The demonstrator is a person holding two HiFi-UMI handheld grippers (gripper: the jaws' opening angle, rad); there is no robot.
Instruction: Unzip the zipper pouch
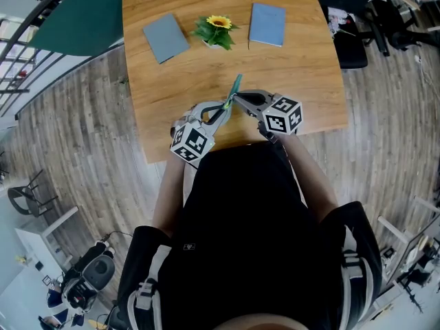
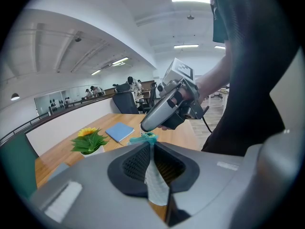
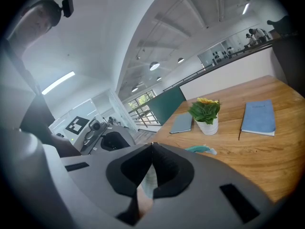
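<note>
Two grey hand-held grippers meet over the near edge of the light wooden table (image 1: 158, 67). Between them the pale mesh pouch (image 1: 236, 86) is held up off the top, its teal zipper (image 2: 145, 138) standing edge-up. The left gripper (image 2: 151, 147) is pinched tight on a fold of the white mesh, with the teal band poking out just past its tips. The right gripper (image 3: 152, 144) is clamped hard as well, on a sliver of pale cloth. Whether it has the slider's pull, I can't make out.

To my eye, the left should act purely as an anchor, keeping the cloth taut close beside the zipper. The right should draw straight along the zipper's line, not outward, or the mesh will bunch and jam the slider. If it holds only cloth, it should regrip on the pull first.
</note>
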